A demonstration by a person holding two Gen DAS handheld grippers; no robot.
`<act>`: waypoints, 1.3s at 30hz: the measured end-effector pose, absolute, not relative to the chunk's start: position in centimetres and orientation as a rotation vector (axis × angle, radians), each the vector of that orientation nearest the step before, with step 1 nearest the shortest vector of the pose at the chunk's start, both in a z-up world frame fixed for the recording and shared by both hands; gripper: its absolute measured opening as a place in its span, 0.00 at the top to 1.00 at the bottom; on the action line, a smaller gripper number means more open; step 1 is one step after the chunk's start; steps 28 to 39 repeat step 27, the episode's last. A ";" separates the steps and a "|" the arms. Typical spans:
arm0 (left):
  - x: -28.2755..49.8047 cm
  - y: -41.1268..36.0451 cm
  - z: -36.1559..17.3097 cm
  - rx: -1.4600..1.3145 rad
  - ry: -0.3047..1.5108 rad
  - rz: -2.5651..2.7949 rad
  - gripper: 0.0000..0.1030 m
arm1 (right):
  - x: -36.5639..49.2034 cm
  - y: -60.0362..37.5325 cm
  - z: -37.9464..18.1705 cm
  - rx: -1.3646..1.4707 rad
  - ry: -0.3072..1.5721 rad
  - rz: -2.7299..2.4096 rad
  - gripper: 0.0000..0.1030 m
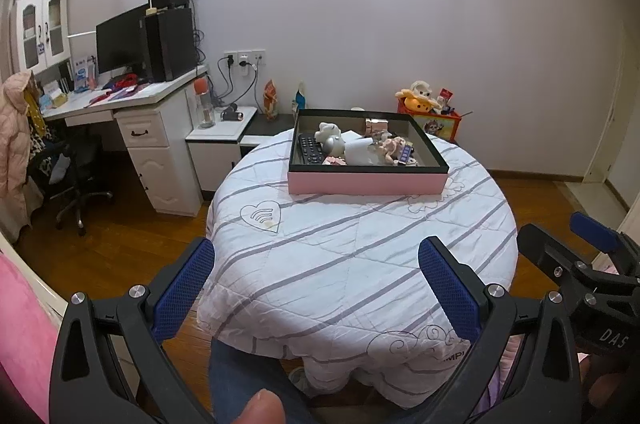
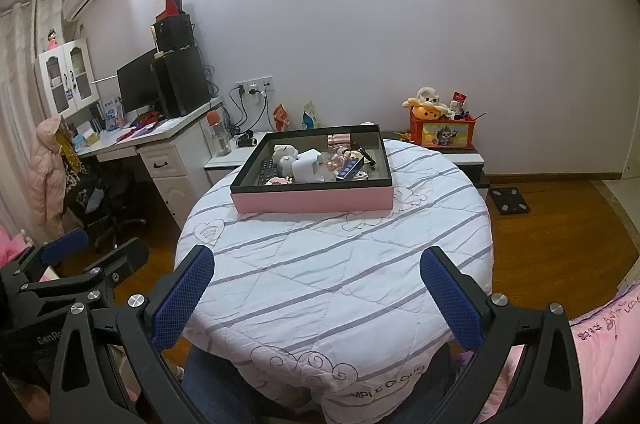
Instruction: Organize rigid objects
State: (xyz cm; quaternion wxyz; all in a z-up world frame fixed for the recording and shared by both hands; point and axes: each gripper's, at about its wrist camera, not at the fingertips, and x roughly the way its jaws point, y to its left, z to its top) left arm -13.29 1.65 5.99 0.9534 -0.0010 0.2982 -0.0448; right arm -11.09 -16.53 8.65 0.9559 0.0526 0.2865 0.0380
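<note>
From the left wrist view, the left gripper [image 1: 316, 288] is spread wide and empty, held low over the near edge of the round table [image 1: 360, 256] with its striped quilted cover. The pink tray [image 1: 367, 183] sits well apart at the far side, holding a remote control [image 1: 310, 148], a white plush toy [image 1: 330, 138] and other small items crowded together. From the right wrist view, the right gripper [image 2: 318, 294] is likewise spread with nothing between its fingers, and the tray lies far ahead. The clutter is the risk: reaching for one piece could nudge its neighbours, or a finger could catch the tray's raised black rim.
</note>
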 end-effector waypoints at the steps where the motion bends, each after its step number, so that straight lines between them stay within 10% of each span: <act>1: -13.3 1.7 6.0 -0.001 0.607 -0.091 0.00 | -11.1 -16.5 8.6 0.106 0.582 0.077 0.00; 39: -12.9 2.9 5.9 -0.030 0.618 -0.087 0.00 | -11.0 -16.4 8.2 0.112 0.591 0.082 0.00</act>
